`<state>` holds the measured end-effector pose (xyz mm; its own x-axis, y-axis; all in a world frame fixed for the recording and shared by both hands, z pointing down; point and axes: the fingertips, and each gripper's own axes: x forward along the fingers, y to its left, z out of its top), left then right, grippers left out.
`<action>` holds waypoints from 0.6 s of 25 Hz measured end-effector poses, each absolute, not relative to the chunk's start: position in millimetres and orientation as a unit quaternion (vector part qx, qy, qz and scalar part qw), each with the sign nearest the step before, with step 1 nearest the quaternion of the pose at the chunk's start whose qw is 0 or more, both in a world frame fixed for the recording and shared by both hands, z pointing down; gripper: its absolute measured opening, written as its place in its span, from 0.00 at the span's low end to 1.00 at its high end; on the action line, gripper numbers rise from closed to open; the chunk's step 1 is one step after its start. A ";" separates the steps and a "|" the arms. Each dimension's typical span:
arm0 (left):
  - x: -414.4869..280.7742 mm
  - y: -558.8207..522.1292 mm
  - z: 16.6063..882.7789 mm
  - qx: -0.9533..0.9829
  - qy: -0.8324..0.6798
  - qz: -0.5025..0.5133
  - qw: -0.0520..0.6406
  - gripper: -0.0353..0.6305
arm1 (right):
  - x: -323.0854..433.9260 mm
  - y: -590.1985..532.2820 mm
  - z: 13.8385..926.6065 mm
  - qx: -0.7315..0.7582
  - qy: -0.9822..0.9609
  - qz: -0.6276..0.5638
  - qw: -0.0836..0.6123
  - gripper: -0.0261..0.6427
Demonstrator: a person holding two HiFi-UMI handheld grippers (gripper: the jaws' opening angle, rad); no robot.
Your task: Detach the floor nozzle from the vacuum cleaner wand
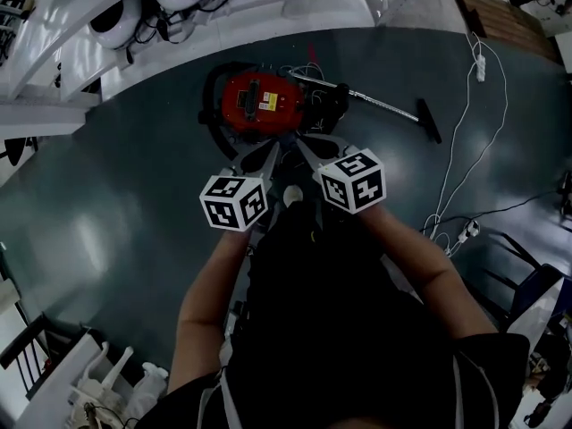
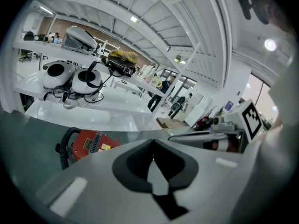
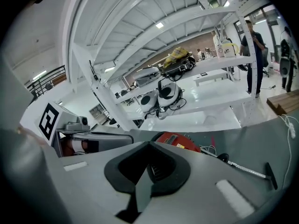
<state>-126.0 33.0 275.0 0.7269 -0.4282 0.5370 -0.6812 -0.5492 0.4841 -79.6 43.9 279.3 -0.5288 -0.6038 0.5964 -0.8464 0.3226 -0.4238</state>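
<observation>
A red canister vacuum cleaner [image 1: 259,104] sits on the dark floor ahead of me, with its black hose [image 1: 213,105] curled round its left side. Its metal wand [image 1: 386,107] lies on the floor to the right and ends in the black floor nozzle [image 1: 430,121]. My left gripper [image 1: 265,153] and right gripper [image 1: 299,148] are held side by side above the floor, short of the vacuum, both shut and empty. The right gripper view shows the vacuum [image 3: 176,140], the wand [image 3: 245,170] and the nozzle [image 3: 271,176] beyond my shut right gripper [image 3: 149,167]. The left gripper [image 2: 153,161] faces the vacuum [image 2: 88,143].
White benches with round white devices [image 1: 121,21] curve along the far side. A white power strip and cable [image 1: 480,65] trail over the floor at right, near a wooden pallet [image 1: 500,16]. A dark chair [image 1: 527,284] stands at lower right. A person [image 3: 252,55] stands in the background.
</observation>
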 end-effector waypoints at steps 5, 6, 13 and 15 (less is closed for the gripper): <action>-95.5 7.2 283.5 0.852 -0.345 0.185 0.349 0.07 | -48.4 13.6 283.4 0.439 -0.809 0.349 0.176 0.03; -88.5 0.9 286.5 0.849 -0.349 0.190 0.348 0.07 | -41.9 6.8 285.5 0.434 -0.811 0.352 0.175 0.03; -43.0 -32.2 302.8 0.832 -0.376 0.204 0.353 0.07 | 5.3 -32.3 299.9 0.401 -0.824 0.351 0.190 0.03; -35.2 -40.9 305.3 0.829 -0.384 0.207 0.350 0.07 | 15.4 -40.7 303.9 0.394 -0.827 0.350 0.194 0.03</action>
<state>-35.2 -40.9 305.3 0.6186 -0.4921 0.6125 -0.7823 -0.4588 0.4214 15.4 -40.7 303.9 -0.6148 -0.5157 0.5967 -0.7874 0.4444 -0.4272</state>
